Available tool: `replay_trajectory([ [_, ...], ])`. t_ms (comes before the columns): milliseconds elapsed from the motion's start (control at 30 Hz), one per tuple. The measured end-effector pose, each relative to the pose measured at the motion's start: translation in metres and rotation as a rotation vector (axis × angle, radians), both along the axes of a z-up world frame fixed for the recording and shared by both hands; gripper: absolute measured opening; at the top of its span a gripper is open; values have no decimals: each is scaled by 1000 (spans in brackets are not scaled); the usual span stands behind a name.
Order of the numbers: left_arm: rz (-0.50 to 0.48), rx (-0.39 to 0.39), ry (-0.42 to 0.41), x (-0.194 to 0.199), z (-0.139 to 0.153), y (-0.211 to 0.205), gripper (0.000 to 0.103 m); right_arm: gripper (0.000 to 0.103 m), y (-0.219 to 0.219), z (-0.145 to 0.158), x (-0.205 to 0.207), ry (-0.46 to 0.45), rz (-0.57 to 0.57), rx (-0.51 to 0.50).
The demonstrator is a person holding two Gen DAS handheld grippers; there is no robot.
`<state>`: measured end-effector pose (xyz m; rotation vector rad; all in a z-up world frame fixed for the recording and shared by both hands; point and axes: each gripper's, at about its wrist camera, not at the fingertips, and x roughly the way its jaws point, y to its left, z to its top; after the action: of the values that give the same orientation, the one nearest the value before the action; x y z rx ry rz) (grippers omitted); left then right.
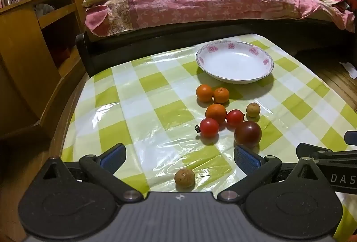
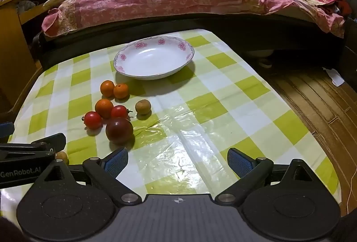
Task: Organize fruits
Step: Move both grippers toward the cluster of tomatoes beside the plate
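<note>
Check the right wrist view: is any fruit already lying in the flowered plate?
No, the flowered plate holds nothing, and the oranges, tomatoes and other fruit all lie on the checked tablecloth in front of it.

The worktop (image 2: pixel 223 97), under a green-checked plastic cloth (image 2: pixel 241 85), carries an empty flowered plate (image 2: pixel 125 56) at the far side and nearer, loose oranges (image 2: pixel 107 88), tomatoes (image 2: pixel 119 131) and longans (image 2: pixel 143 106).

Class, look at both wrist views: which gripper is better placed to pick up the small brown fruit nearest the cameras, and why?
Probably the left gripper: the brown fruit lies between its open fingers. The right gripper frames only bare tablecloth, with that fruit off to its left.
</note>
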<state>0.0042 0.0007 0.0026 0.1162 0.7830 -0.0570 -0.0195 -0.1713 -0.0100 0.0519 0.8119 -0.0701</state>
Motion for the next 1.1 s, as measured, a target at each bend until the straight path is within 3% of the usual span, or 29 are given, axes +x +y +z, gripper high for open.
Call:
replay_trajectory([
  [1100,-14,5,-9,-3,-8,0,103,83,10,-6,4,30,19,14],
])
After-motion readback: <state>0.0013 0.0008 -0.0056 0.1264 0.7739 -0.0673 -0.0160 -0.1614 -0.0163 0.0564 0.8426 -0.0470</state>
